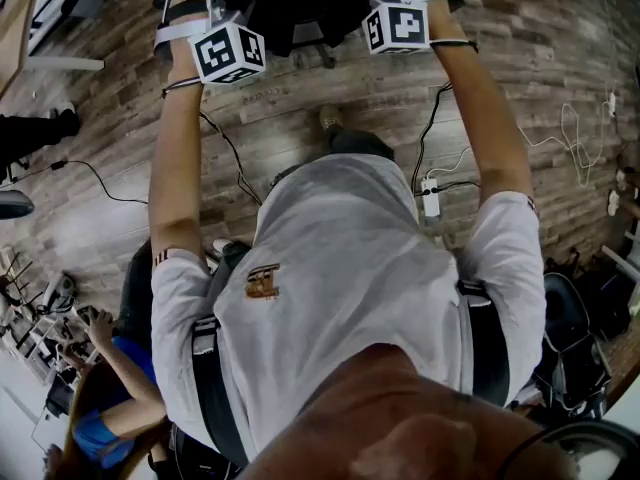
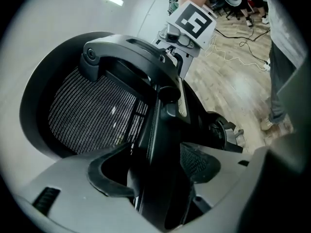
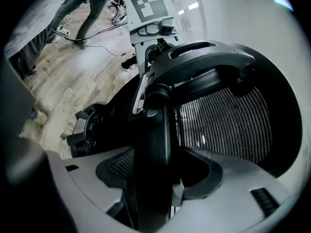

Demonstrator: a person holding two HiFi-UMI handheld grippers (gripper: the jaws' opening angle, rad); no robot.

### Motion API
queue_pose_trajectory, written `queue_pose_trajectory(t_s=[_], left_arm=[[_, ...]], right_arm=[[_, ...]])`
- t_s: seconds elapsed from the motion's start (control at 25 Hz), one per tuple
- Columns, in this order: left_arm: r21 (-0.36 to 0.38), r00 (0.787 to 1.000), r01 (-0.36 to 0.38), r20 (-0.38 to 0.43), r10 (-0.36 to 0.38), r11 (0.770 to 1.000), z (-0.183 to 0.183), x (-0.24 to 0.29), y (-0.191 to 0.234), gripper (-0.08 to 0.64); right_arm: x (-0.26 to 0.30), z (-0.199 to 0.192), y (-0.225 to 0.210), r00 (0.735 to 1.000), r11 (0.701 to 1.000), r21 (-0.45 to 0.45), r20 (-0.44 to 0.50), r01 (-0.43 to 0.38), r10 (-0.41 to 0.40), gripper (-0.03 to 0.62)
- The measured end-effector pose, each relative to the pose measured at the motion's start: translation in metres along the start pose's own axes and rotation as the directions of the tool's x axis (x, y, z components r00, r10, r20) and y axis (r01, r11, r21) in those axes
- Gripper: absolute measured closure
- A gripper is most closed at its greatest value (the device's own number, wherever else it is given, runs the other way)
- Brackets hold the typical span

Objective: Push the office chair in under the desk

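Note:
The black office chair [image 1: 290, 3] stands on the wood floor at the top of the head view, at the end of both outstretched arms. Its mesh back [image 2: 92, 115] and hard black back frame [image 2: 158, 130] fill the left gripper view. My left gripper [image 2: 155, 166] is shut on the frame's edge, its marker cube [image 1: 228, 53] on the left side of the back. My right gripper [image 3: 153, 174] is shut on the same frame [image 3: 153, 140] from the other side, beside the mesh [image 3: 223, 125]; its cube [image 1: 397, 28] sits to the right. I cannot make out the desk.
Cables and a white power strip [image 1: 430, 200] lie on the plank floor behind the chair. A person in blue [image 1: 100, 408] sits at lower left. Another dark chair [image 1: 565, 338] stands at right. Someone's legs [image 3: 82, 8] stand off to the side.

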State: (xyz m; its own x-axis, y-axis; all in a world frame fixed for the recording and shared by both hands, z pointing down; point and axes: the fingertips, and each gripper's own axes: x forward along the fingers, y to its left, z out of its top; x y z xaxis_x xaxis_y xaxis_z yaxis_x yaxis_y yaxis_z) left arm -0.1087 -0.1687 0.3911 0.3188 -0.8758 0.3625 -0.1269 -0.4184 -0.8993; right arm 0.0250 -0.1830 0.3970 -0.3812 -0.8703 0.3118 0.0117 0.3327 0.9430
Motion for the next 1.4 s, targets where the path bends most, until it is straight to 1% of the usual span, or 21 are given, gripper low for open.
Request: queue_pose_trajectory(t_s=[0.32, 0.52, 0.84, 1.12, 1.4], left_arm=[[-0.013, 1.000, -0.005, -0.020, 0.005, 1.000, -0.007, 0.046, 0.021, 0.232], [-0.014, 0.999, -0.011, -0.048, 0.011, 1.000, -0.001, 0.077, 0.034, 0.232], [-0.027, 0.995, -0.024, -0.100, 0.021, 0.999, -0.012, 0.147, 0.060, 0.232], [-0.036, 0.992, -0.029, -0.122, 0.024, 0.999, -0.029, 0.196, 0.087, 0.232], [-0.041, 0.992, -0.022, -0.123, 0.017, 0.999, -0.044, 0.245, 0.111, 0.232]], right_arm=[[0.044, -0.023, -0.020, 0.999, 1.000, -0.013, 0.043, 0.002, -0.001, 0.333], [0.063, -0.046, -0.031, 0.999, 1.000, -0.007, 0.048, 0.004, -0.003, 0.334], [0.124, -0.080, -0.052, 0.997, 1.000, -0.007, 0.074, 0.006, -0.005, 0.334], [0.178, -0.099, -0.075, 0.998, 1.000, -0.013, 0.064, -0.006, 0.007, 0.334], [0.229, -0.119, -0.094, 0.999, 1.000, -0.008, 0.031, -0.013, 0.013, 0.334]])
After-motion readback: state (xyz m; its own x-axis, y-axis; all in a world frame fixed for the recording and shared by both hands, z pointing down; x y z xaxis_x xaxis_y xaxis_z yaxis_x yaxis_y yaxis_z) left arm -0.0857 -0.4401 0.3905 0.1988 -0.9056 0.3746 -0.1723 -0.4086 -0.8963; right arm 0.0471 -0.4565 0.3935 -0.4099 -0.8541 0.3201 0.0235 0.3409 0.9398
